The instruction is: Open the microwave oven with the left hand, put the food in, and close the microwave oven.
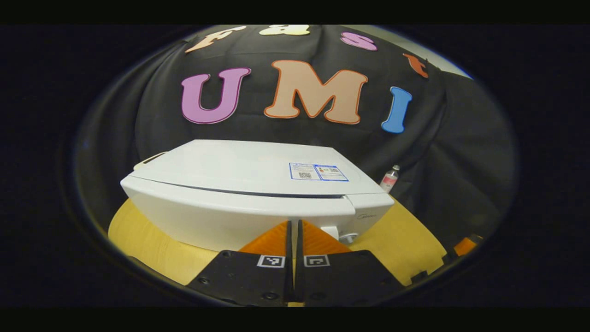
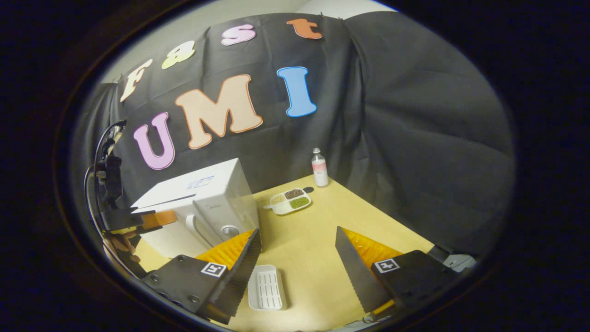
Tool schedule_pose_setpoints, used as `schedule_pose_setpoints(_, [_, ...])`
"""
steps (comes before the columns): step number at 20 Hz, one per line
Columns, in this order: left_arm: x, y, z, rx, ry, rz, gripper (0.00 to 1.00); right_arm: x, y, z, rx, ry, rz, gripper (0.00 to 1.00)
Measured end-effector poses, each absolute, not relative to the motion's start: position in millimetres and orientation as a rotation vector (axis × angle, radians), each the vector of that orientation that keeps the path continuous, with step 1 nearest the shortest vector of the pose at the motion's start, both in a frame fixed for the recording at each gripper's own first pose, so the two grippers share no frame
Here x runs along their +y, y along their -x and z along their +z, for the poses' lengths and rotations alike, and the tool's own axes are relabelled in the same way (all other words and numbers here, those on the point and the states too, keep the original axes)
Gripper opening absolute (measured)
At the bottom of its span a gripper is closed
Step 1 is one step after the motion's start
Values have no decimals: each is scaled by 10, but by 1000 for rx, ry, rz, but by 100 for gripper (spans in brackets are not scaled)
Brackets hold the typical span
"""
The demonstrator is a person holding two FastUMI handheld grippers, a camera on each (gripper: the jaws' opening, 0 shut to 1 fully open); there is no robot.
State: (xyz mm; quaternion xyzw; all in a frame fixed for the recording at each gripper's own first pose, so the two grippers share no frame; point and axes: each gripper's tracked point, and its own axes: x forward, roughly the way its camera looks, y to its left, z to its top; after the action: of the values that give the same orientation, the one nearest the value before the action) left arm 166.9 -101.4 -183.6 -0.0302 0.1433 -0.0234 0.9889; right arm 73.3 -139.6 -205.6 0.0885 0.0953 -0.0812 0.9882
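The tabletop [image 2: 318, 240] spreads pale yellow under everything. On it, in my right gripper view, the white microwave oven [image 2: 203, 203] stands at nine o'clock, its long axis running left to right along its front, door shut, handle and knob facing toward five o'clock. In my left gripper view the microwave oven [image 1: 249, 184] sits dead ahead at twelve, wide side across the view. My right tongs [image 2: 297, 258] are spread wide open, holding nothing, above a white ridged tray [image 2: 267, 288] lying at six o'clock with its long axis pointing away from me. My left tongs [image 1: 293, 240] are pressed closed on nothing, tips near the microwave's front. A three-part dish of food [image 2: 290, 200] lies at twelve, and a small bottle [image 2: 319, 168] stands upright just beyond it.
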Motion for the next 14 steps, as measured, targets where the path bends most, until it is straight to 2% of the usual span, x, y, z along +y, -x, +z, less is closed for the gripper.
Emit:
schedule_pose_setpoints(5, [-1005,-1695,-1829,274,77,-38,1,-1341,-765,-2086,201,-178,-151,92])
schedule_pose_setpoints(6, [-977,-1772,-1782,252,60,-33,1,-1329,-759,-2085,202,-176,-146,100])
schedule_pose_setpoints(7, [-999,-1744,-1822,269,82,-38,1,-1319,-755,-2084,203,-175,-142,100])
schedule_pose_setpoints(8, [-1011,-1749,-1840,266,93,-45,1,-1321,-747,-2086,203,-173,-140,92])
schedule_pose_setpoints(14, [-996,-1748,-1851,264,108,-65,1,-1362,-684,-2057,193,-172,-149,92])
